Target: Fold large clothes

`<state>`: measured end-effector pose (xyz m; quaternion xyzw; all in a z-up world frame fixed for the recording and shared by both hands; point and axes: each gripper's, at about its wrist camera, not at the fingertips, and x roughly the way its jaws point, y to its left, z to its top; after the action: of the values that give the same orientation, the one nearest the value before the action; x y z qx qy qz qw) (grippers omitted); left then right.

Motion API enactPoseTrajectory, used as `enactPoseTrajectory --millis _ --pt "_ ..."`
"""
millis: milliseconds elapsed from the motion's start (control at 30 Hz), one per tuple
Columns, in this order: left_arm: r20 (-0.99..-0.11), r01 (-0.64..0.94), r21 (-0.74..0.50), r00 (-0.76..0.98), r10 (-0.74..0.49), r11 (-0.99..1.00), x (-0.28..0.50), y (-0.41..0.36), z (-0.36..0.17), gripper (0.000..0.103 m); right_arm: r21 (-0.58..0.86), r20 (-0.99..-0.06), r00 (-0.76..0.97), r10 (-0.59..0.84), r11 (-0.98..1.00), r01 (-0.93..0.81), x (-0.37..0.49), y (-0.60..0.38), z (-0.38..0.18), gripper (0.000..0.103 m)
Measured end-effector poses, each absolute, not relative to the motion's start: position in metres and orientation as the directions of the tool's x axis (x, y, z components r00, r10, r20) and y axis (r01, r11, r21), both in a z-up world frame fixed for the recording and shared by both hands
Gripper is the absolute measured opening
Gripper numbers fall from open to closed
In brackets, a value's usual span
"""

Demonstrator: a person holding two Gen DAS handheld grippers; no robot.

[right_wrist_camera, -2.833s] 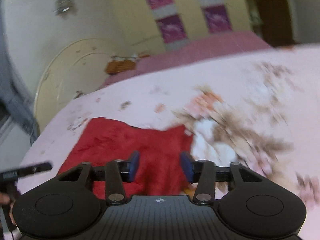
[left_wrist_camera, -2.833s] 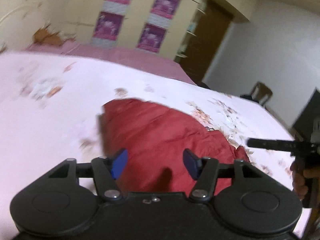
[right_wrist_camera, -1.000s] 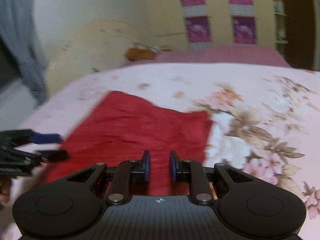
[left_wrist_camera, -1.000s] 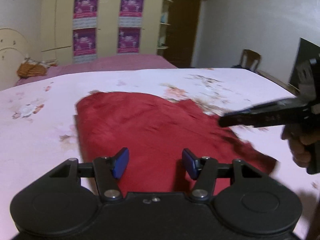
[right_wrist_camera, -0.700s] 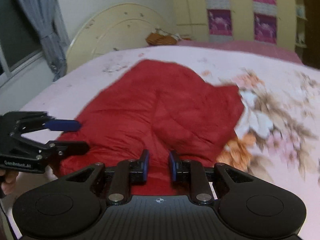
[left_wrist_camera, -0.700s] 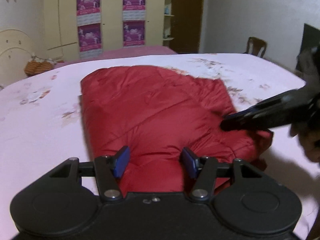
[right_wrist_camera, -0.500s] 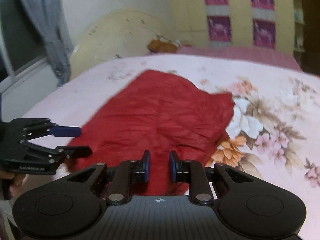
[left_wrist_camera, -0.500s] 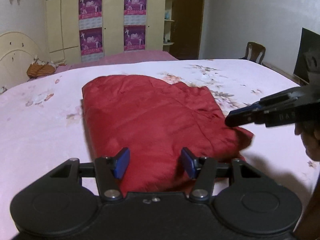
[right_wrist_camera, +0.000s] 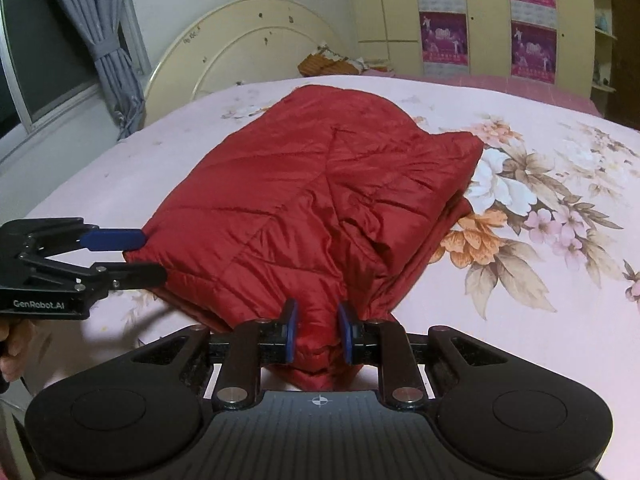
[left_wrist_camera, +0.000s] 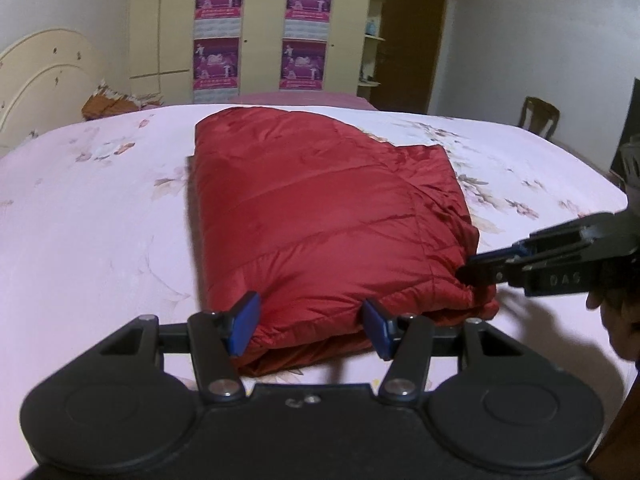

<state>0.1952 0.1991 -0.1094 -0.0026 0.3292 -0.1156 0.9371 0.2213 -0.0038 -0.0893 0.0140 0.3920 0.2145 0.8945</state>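
A red quilted jacket [left_wrist_camera: 328, 216] lies folded into a thick bundle on the pink floral bed [left_wrist_camera: 80, 220]; it also shows in the right wrist view [right_wrist_camera: 320, 200]. My left gripper [left_wrist_camera: 310, 326] is open, its blue pads either side of the bundle's near left corner. My right gripper [right_wrist_camera: 318, 334] is shut on the bundle's near right corner, with red fabric pinched between the pads. In the left wrist view the right gripper [left_wrist_camera: 472, 266] reaches in from the right. In the right wrist view the left gripper [right_wrist_camera: 136, 254] reaches in from the left.
A cream headboard [right_wrist_camera: 248, 44] and grey curtain [right_wrist_camera: 104, 40] stand at the left. A wardrobe with purple posters [left_wrist_camera: 260, 32], a dark door [left_wrist_camera: 412, 40] and a chair [left_wrist_camera: 538, 116] lie beyond the bed. An orange cloth [left_wrist_camera: 106, 102] sits near the headboard.
Both grippers have come down to the near edge of the jacket, which now looks closer. The right gripper's jaws now hold red fabric. The left stays open.
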Motion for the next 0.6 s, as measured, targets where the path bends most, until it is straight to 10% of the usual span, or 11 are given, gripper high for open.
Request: enactPoseTrajectory --millis 367,600 --pt "-0.581 0.091 -0.090 0.804 -0.127 0.992 0.138 0.191 -0.063 0.058 0.256 -0.652 0.654 0.384 0.923 -0.287 0.183 -0.029 -0.043 0.020" --pt "-0.507 0.036 -0.052 0.860 -0.057 0.998 0.076 0.157 -0.022 0.103 0.252 -0.622 0.693 0.365 0.931 -0.264 0.121 -0.038 -0.004 0.020"
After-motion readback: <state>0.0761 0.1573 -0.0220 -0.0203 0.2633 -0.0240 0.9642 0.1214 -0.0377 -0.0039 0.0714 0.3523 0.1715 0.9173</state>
